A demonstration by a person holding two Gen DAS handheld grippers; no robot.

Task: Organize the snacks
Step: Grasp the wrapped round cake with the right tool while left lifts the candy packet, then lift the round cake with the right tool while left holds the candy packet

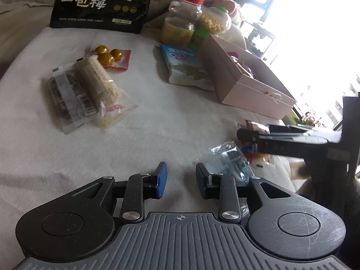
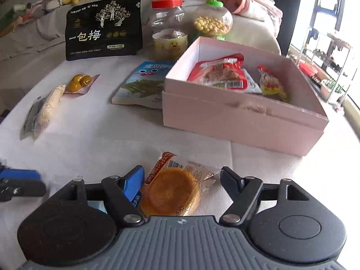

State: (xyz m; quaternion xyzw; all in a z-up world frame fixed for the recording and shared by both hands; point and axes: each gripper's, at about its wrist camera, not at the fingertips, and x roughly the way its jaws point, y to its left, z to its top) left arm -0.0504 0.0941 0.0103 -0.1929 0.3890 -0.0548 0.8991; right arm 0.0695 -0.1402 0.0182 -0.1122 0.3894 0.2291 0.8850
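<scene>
Black grippers, blue-padded fingers [image 1: 162, 175], grey ribbed base, silver screws

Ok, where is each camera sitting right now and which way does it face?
Left wrist: on the left gripper, angled down over the white cloth; its empty jaws stand apart, the right gripper enters from the right.
Right wrist: on the right gripper, facing the pink box; its open jaws straddle a wrapped cake.
Both show the black bag, jars and pink box.
</scene>
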